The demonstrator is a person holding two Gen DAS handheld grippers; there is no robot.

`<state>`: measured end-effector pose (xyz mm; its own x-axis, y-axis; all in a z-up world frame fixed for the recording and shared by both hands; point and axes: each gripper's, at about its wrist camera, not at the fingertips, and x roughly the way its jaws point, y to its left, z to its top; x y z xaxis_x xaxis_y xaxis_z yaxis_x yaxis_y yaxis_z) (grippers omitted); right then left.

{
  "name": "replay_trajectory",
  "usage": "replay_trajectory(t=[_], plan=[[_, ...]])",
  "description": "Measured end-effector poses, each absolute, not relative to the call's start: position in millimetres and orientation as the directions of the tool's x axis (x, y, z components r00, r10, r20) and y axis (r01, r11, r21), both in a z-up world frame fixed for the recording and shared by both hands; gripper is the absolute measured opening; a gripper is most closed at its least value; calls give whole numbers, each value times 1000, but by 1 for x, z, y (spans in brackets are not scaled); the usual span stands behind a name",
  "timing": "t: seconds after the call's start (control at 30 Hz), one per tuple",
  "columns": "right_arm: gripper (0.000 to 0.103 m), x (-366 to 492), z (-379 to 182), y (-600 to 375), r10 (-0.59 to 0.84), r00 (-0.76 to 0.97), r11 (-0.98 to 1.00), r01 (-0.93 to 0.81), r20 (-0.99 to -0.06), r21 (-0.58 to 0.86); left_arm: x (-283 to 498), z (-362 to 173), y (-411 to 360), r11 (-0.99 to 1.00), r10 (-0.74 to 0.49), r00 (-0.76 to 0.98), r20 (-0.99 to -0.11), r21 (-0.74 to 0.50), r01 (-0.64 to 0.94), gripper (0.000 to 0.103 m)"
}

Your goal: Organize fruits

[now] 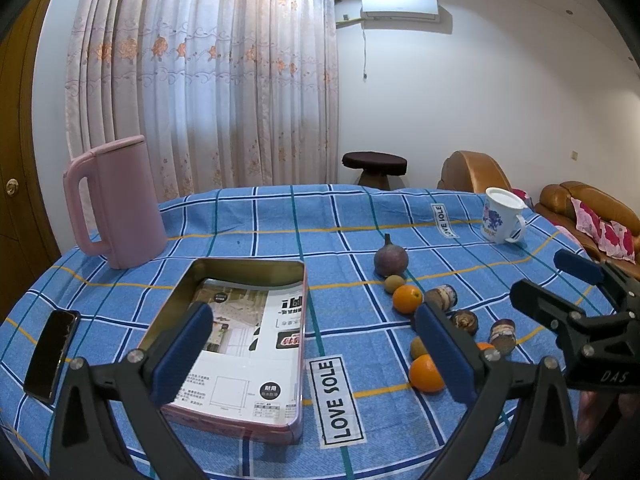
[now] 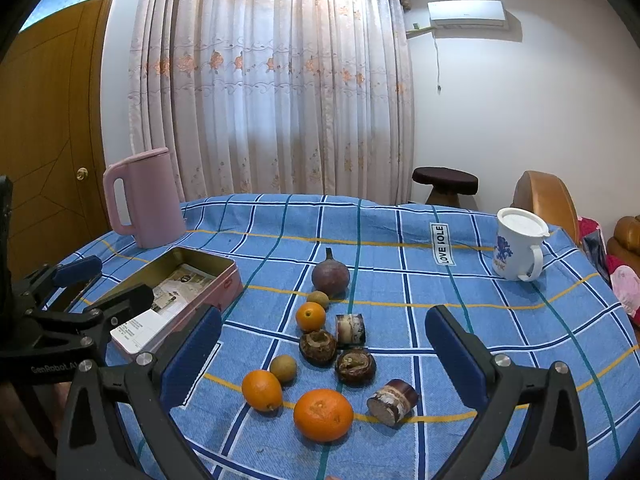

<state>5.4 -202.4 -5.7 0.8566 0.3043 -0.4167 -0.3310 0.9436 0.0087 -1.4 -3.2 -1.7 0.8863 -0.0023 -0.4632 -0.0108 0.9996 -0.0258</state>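
A: Between the pads at lower frame, right wrist view: right gripper (image 2: 324, 364) is gaping wide, holding nothing, hovering above the fruit cluster: large orange (image 2: 323, 415), oval orange (image 2: 261, 390), small brown fruit (image 2: 283, 368), purple fruit (image 2: 330, 276). Left gripper (image 1: 316, 348), equally wide and empty, is hanging over the open tin (image 1: 192, 280).

B: Step?

A: Judged: nothing is sitting in the tin yet but printed paper; the first pick is pending. The next move is calling for lowering around the large orange and closing gently, since it may roll.

B: View differences?

A: Left wrist view is showing a phone (image 1: 52, 354) at lower left and the tin's whole interior; right wrist view is showing every fruit unobstructed.
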Motion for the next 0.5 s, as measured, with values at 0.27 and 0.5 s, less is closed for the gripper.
replay_trajectory(t=[0.27,0.5], plan=[[102,4,-7,-203,304,856,944,-330,-418,11,-2,-2,-3,1000,-4,887,-462,-26,-9,103],[102,4,-9,-203,304,857,945,-328,-416,14,-1,-2,-3,1000,-2,886,-464,-24,-11,103]])
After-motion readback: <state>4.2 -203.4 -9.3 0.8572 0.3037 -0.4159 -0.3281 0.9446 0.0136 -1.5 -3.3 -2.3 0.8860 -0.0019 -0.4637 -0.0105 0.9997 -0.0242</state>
